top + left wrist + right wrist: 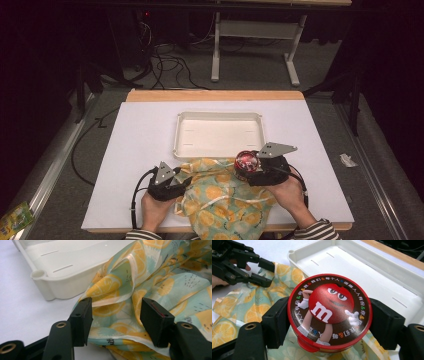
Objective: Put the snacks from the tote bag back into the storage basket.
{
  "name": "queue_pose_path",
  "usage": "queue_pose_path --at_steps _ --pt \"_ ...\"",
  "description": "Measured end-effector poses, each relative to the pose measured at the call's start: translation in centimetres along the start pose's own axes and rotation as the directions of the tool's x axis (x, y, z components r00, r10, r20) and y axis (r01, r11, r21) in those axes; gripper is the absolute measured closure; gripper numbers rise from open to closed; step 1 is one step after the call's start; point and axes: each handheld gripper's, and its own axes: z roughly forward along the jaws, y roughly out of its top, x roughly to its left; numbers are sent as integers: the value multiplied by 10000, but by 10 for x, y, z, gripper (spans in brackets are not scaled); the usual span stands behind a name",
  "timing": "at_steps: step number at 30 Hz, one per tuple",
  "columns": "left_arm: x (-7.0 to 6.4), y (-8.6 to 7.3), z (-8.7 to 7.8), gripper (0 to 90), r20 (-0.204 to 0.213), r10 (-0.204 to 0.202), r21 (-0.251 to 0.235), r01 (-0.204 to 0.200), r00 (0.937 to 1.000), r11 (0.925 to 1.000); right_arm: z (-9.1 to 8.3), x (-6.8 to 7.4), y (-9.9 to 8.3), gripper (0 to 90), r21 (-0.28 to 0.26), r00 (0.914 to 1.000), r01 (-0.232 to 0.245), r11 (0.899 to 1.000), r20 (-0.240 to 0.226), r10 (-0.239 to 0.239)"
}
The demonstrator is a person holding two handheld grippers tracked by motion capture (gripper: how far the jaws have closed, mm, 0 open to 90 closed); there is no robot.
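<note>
Right gripper: jaws clamped on round red candy tin, held level above cloth by tray's near edge. Left gripper: low at surface's near edge, jaws apart astride a cloth fold.

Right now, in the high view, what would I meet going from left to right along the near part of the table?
Left gripper → lemon-print cloth → round red candy tin → right gripper, its jaws clamped on the tin's sides.
</note>
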Motion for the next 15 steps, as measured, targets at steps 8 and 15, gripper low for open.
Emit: queue_pose_path --at_steps 8,15 --pt "0 0 0 436 12 11 -13 -11 10000 10000 -1 -5 5 262 33 10000 -33 10000 -25 33" --pt "0 0 0 436 14 -6 -32 6 10000 10000 -3 -10 13 263 30 9999 -129 9999 -19 129"
